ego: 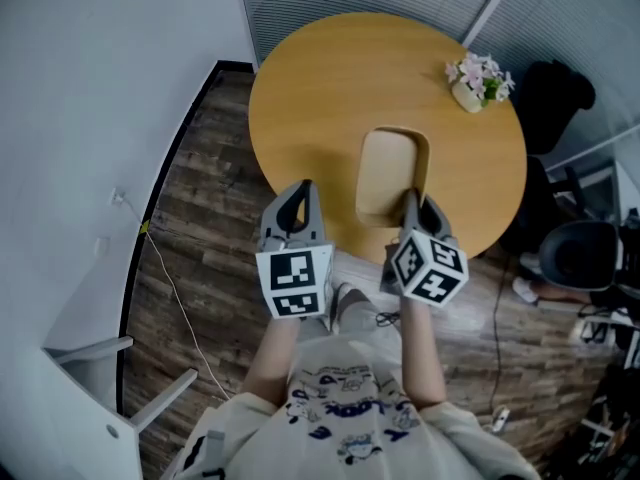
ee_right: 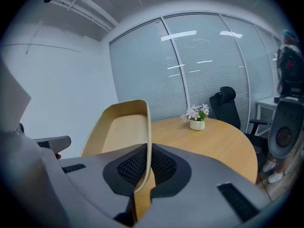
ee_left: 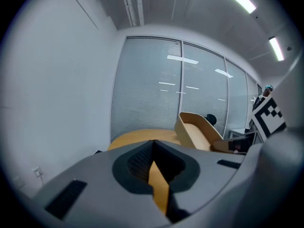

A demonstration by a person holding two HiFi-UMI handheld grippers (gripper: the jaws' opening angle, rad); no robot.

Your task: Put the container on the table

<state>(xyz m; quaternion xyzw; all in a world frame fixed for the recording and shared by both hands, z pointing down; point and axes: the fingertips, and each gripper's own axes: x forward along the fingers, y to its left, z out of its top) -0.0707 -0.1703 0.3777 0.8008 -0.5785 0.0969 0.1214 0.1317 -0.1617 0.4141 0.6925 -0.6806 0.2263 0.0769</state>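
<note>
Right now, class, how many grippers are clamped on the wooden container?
1. The right gripper is shut on the container at its near rim. The left gripper, jaws together on nothing, is apart, to its left.

Tan container (ee_right: pixel 118 129), rim pinched tight in right tool (ee_right: pixel 145 170), round wooden surface (ee_right: pixel 213 139) beyond, flower pot (ee_right: pixel 196 118) far off.

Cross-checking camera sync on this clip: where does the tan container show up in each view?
Head view: container centre frame, over the round table's near side, rim in the right gripper.
Left gripper view: container right of centre, beyond the jaws.
Right gripper view: container left of centre, rim between the jaws.
Shared landmark: the round table, in all three.
</note>
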